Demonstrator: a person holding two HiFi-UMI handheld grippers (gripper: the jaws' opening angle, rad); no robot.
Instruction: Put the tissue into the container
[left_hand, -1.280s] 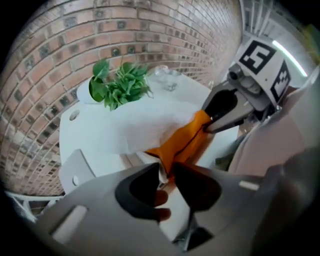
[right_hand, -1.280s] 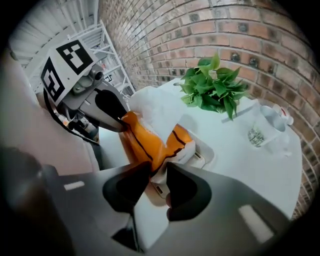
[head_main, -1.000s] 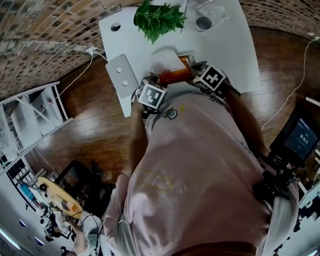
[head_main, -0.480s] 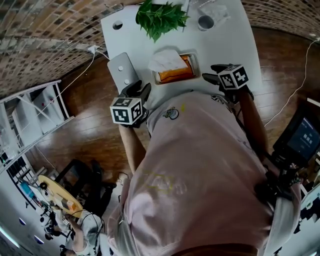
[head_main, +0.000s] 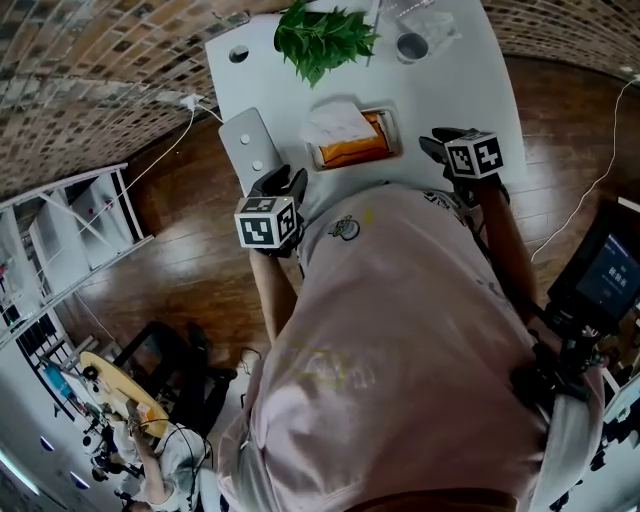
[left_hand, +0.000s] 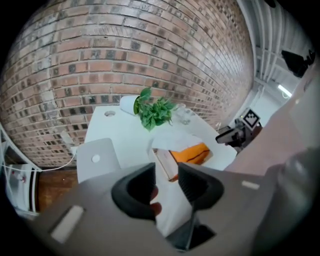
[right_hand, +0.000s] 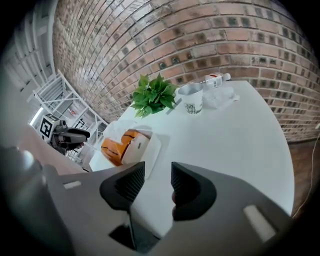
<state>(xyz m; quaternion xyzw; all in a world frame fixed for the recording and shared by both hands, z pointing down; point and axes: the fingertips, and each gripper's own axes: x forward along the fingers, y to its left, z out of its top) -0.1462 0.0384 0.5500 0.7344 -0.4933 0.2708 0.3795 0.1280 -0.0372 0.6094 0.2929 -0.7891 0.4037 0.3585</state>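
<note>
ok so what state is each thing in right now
left gripper: jaws closing, nothing between them
right gripper: jaws closing, nothing between them
tissue pack: lying inside the container
tissue: bunched on top of the pack
cup: upright
bottle: on its side
laptop: shut

Soft even light, fisheye-warped edges — foreground blurred

- This looks like a lab or studio workroom.
- A bare brick wall (head_main: 90, 60) runs from 9 to 12 o'clock, with a wood floor (head_main: 190, 260) below it.
- A white table (head_main: 460, 90) at 12 carries a laptop (head_main: 250, 150) and a plant (head_main: 322, 38).
- There is a metal rack (head_main: 70, 230) at 9, a screen (head_main: 608, 275) at 3 and a cluttered bench (head_main: 110, 400) at 7.
- A cable (head_main: 590, 180) trails across the floor at 2.
</note>
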